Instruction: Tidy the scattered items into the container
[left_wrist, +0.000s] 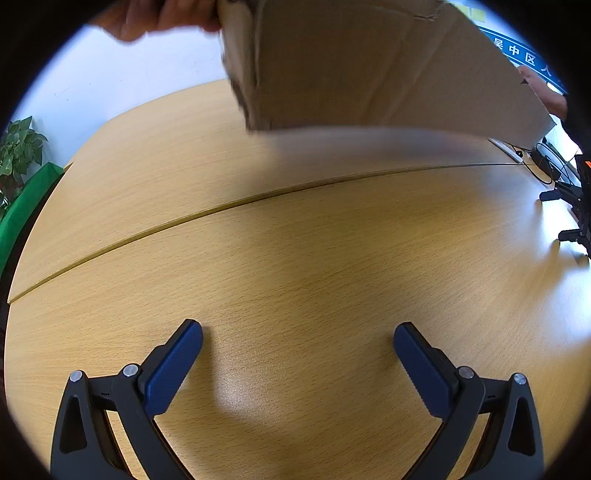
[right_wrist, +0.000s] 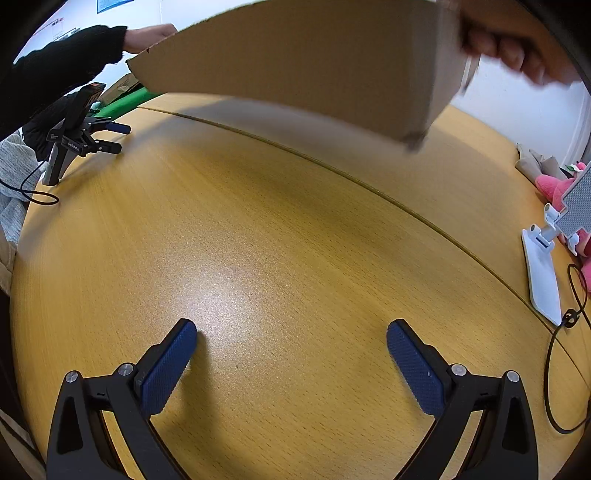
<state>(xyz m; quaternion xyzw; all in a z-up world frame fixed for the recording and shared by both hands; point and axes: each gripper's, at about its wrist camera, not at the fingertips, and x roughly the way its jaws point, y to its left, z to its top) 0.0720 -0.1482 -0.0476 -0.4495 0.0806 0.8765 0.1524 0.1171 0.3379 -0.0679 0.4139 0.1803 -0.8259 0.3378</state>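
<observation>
A person's bare hands (left_wrist: 162, 14) (right_wrist: 517, 48) hold a brown cardboard box (left_wrist: 369, 66) (right_wrist: 314, 66) tilted in the air over the far half of the wooden table (left_wrist: 295, 240) (right_wrist: 258, 221); the box is motion-blurred. My left gripper (left_wrist: 298, 328) is open low over bare tabletop, with nothing between its blue pads. My right gripper (right_wrist: 291, 325) is open in the same way. Each shows small in the other's view: the right gripper (left_wrist: 565, 214) at the right edge, the left gripper (right_wrist: 107, 138) at the upper left. No loose items are visible.
A seam crosses the table (left_wrist: 258, 197). A potted plant (left_wrist: 20, 147) and green cloth (left_wrist: 26, 206) lie past the left edge. On the right stand a white phone stand (right_wrist: 543, 273), a pink plush toy (right_wrist: 554, 184) and a black cable (right_wrist: 554, 369). A black sleeve (right_wrist: 74, 55) reaches in.
</observation>
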